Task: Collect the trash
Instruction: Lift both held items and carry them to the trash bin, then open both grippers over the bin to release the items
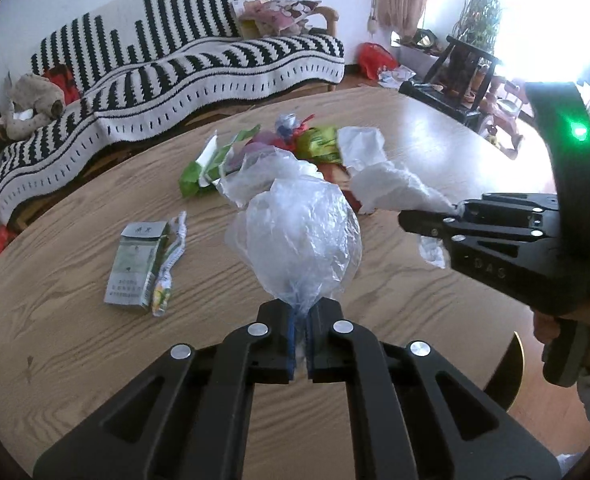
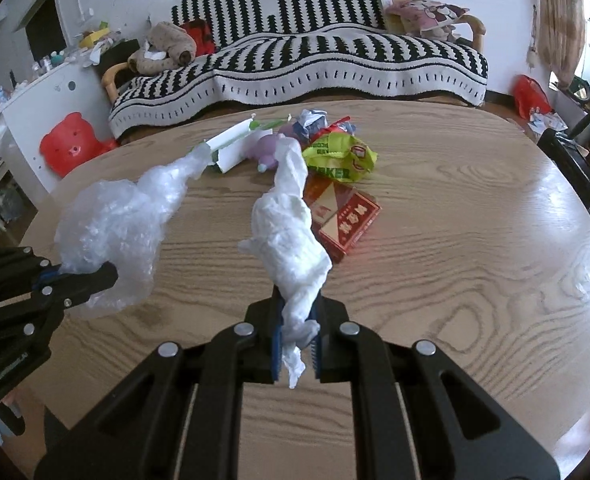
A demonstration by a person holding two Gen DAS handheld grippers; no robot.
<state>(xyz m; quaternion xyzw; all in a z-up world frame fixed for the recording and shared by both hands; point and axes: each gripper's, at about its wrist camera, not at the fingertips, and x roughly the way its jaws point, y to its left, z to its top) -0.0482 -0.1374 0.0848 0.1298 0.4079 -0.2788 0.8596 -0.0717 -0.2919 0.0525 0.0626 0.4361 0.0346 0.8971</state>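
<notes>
My left gripper [image 1: 301, 320] is shut on a crumpled clear plastic bag [image 1: 295, 240] and holds it above the wooden table [image 1: 75, 340]. My right gripper [image 2: 297, 328] is shut on a crumpled white tissue [image 2: 291, 232], also lifted over the table. Each gripper shows in the other view: the right gripper [image 1: 447, 216] with the tissue [image 1: 391, 188], the left gripper [image 2: 83, 276] with the bag [image 2: 115, 224]. A pile of wrappers lies at the table's far middle: a green-yellow wrapper [image 2: 339, 156], a red cigarette pack [image 2: 347, 220], white-green packaging [image 2: 231, 148]. A grey-green cigarette pack [image 1: 137, 264] lies left.
A small candy wrapper [image 1: 167, 276] lies beside the grey-green pack. A sofa with a black-and-white striped cover [image 2: 315, 56] stands behind the table. A red plastic stool [image 2: 71, 148] stands at the left. Dark wooden furniture [image 1: 463, 76] stands at the right.
</notes>
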